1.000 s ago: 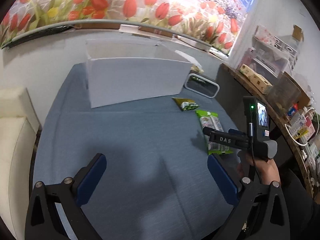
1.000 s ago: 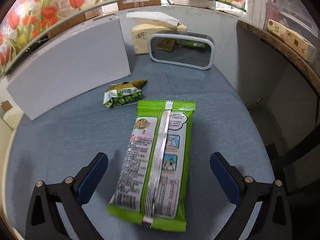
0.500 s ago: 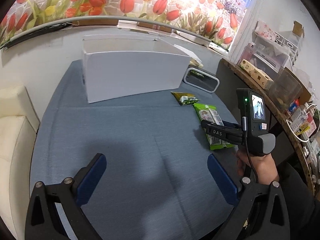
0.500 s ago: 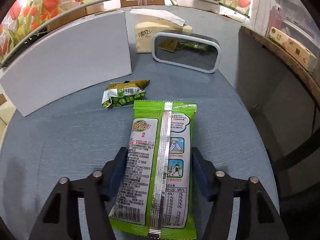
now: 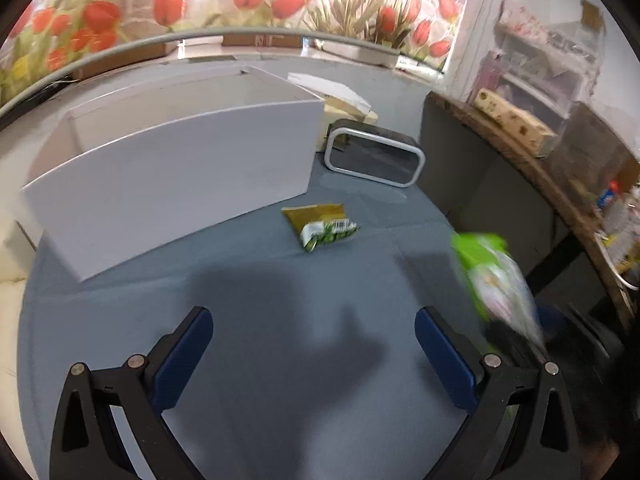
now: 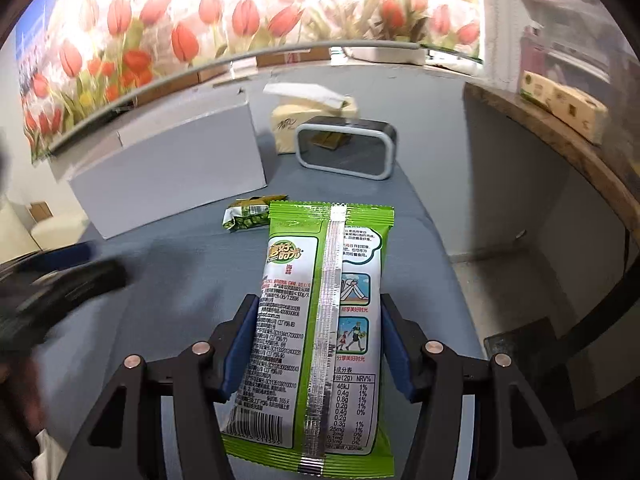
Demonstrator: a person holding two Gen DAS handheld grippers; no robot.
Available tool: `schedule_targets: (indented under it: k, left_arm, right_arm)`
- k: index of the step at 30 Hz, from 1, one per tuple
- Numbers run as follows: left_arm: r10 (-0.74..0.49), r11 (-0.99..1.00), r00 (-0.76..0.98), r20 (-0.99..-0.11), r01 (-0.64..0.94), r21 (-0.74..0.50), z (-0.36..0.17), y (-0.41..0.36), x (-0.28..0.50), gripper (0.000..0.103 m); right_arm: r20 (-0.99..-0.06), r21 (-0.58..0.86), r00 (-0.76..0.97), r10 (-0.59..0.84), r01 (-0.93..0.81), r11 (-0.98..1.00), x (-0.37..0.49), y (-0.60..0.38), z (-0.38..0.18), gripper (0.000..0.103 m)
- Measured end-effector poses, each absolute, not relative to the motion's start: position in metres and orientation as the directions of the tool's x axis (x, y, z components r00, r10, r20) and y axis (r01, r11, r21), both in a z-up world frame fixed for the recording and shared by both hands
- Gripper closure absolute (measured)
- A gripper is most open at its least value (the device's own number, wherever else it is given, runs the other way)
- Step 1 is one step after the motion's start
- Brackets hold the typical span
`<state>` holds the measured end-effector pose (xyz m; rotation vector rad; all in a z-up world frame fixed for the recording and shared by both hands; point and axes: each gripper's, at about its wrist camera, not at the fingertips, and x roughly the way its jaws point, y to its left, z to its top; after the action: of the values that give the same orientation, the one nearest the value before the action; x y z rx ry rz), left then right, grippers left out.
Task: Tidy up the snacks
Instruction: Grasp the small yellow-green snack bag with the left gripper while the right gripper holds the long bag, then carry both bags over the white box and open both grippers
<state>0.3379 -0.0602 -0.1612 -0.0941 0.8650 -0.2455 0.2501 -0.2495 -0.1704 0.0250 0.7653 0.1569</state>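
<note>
A blue-grey table [image 5: 256, 360] fills both views. A large white open-topped box [image 5: 172, 176] stands toward its far left corner. A grey-framed mirror [image 6: 346, 152] sits at the far edge, with a tissue pack [image 6: 308, 114] behind it.

The right gripper [image 6: 316, 340] is closed on a long green snack packet [image 6: 320, 312], pinching its two long sides near the lower half and holding it clear of the table. The packet looks light, crinkly and slippery, so a grip across the middle seems safest.

A small green pouch [image 5: 322, 228] lies just in front of the box.

The left gripper [image 5: 312, 356] hangs wide open and empty over bare table, with open room toward the box.
</note>
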Motion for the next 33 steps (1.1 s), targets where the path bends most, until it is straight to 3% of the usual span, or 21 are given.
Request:
schedule_targets:
  k: [12,14,19,25,33]
  left_arm:
    - [-0.134,0.99,0.569,-0.812,0.105,-0.09,-0.213,-0.121,0.446,0.001]
    - [-0.122,0.992,0.554,-0.823,0.098,-0.082,-0.219,-0.121,0.451,0.021]
    - [-0.083,0.996,0.581,-0.81,0.078,-0.046,-0.216,-0.117,0.448,0.047]
    - [-0.127,0.99,0.633,-0.764,0.134,-0.054,-0.199,-0.105,0.413,0.05]
    - [-0.216,0.976,0.745,-0.631,0.172,-0.132,-0.129,-0.057,0.32,0.05]
  right_arm:
    - [-0.686,0.154,0.704,0.186,-0.109,0.982,0.23,-0.286,-0.18,0.041]
    - [-0.683,0.16,0.706,0.19,-0.109,0.981,0.229,-0.289,-0.179,0.041]
    - [-0.68,0.181,0.703,0.207,-0.111,0.977,0.226,-0.289,-0.181,0.041]
    - [-0.677,0.187,0.701,0.225,-0.133,0.973,0.225,-0.285,-0.181,0.041]
    - [-0.643,0.185,0.714,0.277,-0.207,0.961,0.227,-0.259,-0.165,0.041]
